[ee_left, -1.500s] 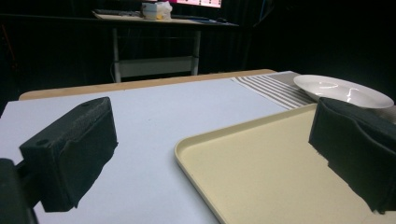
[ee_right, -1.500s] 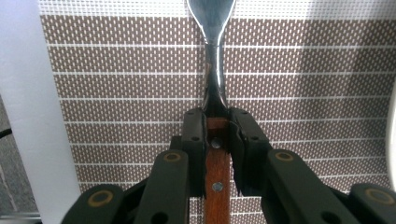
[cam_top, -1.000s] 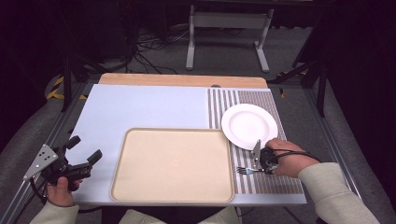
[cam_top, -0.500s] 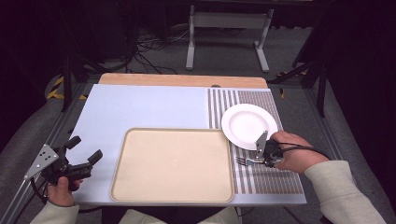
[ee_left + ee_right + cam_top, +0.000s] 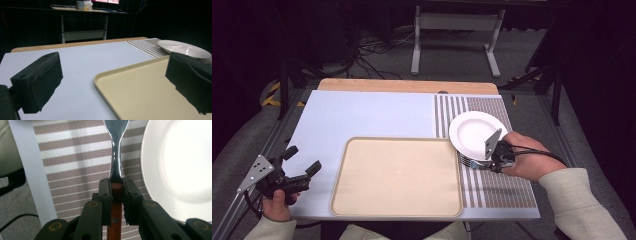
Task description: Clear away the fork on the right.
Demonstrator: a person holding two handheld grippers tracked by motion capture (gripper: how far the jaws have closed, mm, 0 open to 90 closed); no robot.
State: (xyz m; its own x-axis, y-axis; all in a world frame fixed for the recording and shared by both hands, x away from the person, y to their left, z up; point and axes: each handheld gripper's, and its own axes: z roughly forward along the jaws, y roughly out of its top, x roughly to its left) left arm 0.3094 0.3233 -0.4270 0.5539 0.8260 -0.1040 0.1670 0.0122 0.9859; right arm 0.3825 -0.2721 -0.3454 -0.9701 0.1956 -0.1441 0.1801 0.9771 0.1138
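Looks like a fork (image 5: 116, 152), going by the tines poking out in the high view. Light and rigid for sure, zero flex to worry about. Polished steel neck though, so slippery as anything. Best grabbed on the wooden handle (image 5: 115, 216), matte and grippy, rather than on the shiny part.

Already done that way, pretty much: right tongs (image 5: 116, 187) clenched on the very top of the handle, just at the wood-to-steel joint, pads squeezing from both sides. Bit far forward on the handle maybe, but balanced enough for something this light. Could twist in the pads if bumped, being thin and narrow.

Appearance: reddish-brown wood with a small rivet, slim mirror-bright neck widening toward the head, head itself cut off at the top of the right gripper view.

Location: pointing away from the hand, over the striped placemat (image 5: 75, 170), just beside the near rim of the white plate (image 5: 147, 170) and not touching it. Seems clear of the mat, hard to say for certain.

Left tongs (image 5: 303, 159) released, jaws wide with nothing between, parked low at the near left corner of the desk (image 5: 362, 110), beside the beige tray (image 5: 397, 141).
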